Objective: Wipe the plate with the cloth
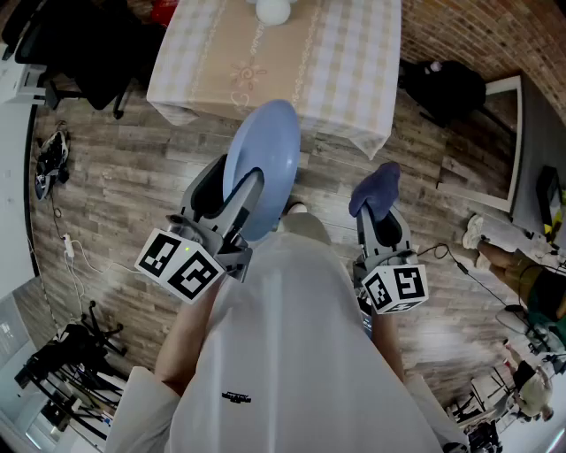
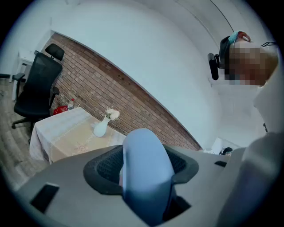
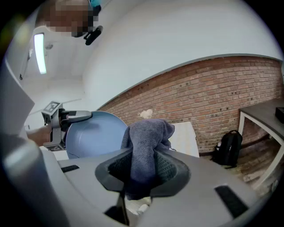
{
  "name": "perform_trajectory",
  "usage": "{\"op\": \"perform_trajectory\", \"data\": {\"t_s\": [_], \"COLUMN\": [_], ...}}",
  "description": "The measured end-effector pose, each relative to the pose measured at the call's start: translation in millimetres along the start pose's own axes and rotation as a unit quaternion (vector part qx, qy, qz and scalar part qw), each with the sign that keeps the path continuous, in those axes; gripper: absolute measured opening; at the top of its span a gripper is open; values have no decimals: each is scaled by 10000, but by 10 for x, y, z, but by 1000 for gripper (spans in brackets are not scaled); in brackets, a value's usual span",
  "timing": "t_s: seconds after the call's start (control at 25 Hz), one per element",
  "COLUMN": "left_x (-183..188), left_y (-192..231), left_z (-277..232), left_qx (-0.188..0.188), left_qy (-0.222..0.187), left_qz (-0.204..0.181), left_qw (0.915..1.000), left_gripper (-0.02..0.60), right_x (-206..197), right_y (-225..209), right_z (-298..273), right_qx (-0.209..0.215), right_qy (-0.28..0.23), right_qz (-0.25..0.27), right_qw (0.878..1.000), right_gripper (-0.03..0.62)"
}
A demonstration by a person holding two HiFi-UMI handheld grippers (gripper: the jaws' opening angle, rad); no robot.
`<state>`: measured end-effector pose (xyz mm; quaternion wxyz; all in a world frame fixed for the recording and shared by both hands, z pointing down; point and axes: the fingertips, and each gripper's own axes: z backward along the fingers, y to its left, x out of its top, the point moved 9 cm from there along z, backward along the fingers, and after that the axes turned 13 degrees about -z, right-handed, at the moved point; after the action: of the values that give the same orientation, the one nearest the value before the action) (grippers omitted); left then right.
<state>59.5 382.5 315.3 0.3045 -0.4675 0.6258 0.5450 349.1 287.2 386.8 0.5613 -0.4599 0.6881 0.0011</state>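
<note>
Table under checked tablecloth (image 1: pixel 354 53) ahead, nothing of task on it.
Light-blue plate (image 1: pixel 265 150) in air before table edge, stood on edge, face turned toward right side, likely so cloth can reach it.
Left gripper (image 1: pixel 237 211): jaws clamped on plate rim.
Dark-blue cloth (image 1: pixel 376 188) bunched, wad sticking out as wiping pad.
Right gripper (image 1: pixel 382 221): jaws pinched on cloth.
Cloth and plate apart; wiping not yet begun.
White vase (image 1: pixel 272 9) on table.

Blue plate (image 2: pixel 144 170) clamped in left tool (image 2: pixel 146 177)
</note>
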Motion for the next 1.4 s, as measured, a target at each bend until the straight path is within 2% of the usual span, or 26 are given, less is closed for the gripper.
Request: {"op": "perform_trajectory", "data": {"t_s": [0.24,0.44,0.72,0.92,1.08,1.4], "left_x": [-130,-247,-326,-244,-34,566], "left_y": [-438,-547,-532,-329,-142,521], "left_z": [156,180,52,-458,-1039,-1813], "left_qx": [-197,-264,-352,-476,-659,-910], "left_qy": [180,197,247,296,257,202], "left_qz": [-86,-166,-92,-20,-23,129], "left_qw": [9996,9993,9990,9984,9975,9956], "left_gripper": [265,265,265,265,265,265], "right_x": [-13,-209,-175,89,416,1126], "right_y": [100,57,34,-124,-295,1], "right_z": [392,598,513,203,-233,-1377], "right_qx": [123,62,286,223,184,375], "right_qy": [-40,-7,-56,-168,-102,-111], "right_qz": [83,-90,-126,-126,-97,156], "right_qw": [9999,9999,9995,9995,9997,9991], "right_gripper": [124,124,124,124,126,126]}}
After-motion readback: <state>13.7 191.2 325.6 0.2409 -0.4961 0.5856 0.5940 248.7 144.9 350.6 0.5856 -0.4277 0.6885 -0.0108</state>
